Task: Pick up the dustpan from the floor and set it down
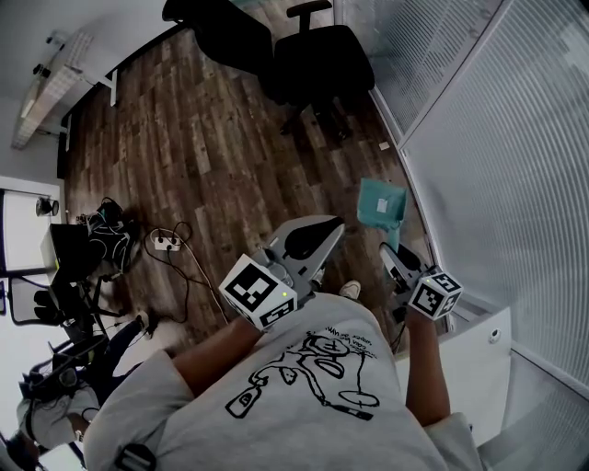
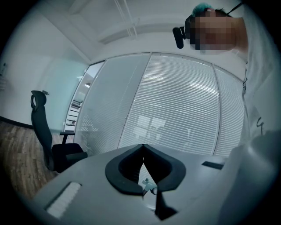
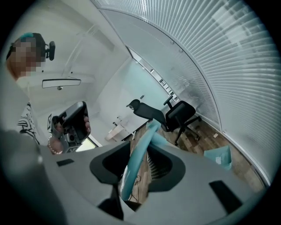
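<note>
The teal dustpan [image 1: 382,204] lies low by the glass wall, its pan pointing away from me; whether it rests on the floor is unclear. In the right gripper view the pan [image 3: 219,156] shows at the right, and its long teal handle [image 3: 134,169] runs up between the jaws. My right gripper [image 1: 394,260] [image 3: 139,147] is shut on that handle. My left gripper [image 1: 317,232] [image 2: 142,147] is held out over the wooden floor left of the dustpan, its tips touching with nothing between them.
Two black office chairs [image 1: 317,60] [image 1: 221,28] stand farther out on the wooden floor [image 1: 212,156]. A glass wall with blinds [image 1: 497,138] runs along the right. A power strip with cables [image 1: 166,242] lies at the left, and a white cabinet [image 1: 479,359] stands near my right side.
</note>
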A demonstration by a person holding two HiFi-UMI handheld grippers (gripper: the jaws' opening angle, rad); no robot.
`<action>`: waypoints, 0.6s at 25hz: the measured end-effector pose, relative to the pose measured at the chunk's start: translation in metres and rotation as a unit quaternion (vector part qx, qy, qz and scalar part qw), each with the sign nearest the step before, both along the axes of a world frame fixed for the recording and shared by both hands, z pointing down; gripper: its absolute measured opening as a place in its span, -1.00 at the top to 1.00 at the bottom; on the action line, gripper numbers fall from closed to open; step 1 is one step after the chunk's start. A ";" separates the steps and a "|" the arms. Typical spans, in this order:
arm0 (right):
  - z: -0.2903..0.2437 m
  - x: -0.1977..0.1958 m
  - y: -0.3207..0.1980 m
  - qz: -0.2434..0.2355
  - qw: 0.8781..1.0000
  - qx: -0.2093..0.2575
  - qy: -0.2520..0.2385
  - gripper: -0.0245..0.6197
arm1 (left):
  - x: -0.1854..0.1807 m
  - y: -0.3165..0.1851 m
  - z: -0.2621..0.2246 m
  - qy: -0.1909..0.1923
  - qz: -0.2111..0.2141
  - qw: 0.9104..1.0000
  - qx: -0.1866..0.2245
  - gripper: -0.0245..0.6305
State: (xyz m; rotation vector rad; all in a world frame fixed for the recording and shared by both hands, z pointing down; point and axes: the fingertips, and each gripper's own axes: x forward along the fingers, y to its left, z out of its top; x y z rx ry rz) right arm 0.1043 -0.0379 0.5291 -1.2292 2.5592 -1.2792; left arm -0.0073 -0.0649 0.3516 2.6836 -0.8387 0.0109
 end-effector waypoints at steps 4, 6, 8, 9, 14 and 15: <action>0.027 0.002 -0.006 -0.003 1.000 -0.006 0.000 0.58 | -0.002 0.000 0.001 -0.001 0.000 1.000 0.002 0.92; 0.041 0.004 -0.009 -0.007 1.000 -0.011 0.001 0.58 | -0.002 -0.001 0.002 -0.001 -0.002 1.000 -0.001 0.92; 0.056 0.006 -0.010 -0.011 1.000 -0.017 0.005 0.58 | -0.003 0.000 0.003 -0.002 -0.004 1.000 -0.003 0.92; 0.062 0.006 -0.010 -0.013 1.000 -0.021 0.006 0.58 | -0.003 0.001 0.003 -0.003 -0.004 1.000 -0.003 0.92; 0.089 0.005 -0.013 -0.016 0.999 -0.039 0.010 0.59 | -0.008 0.003 0.000 -0.001 -0.006 1.000 -0.005 0.92; 0.095 0.005 -0.014 -0.016 0.999 -0.044 0.011 0.59 | -0.009 0.002 0.001 -0.001 -0.007 1.000 -0.006 0.92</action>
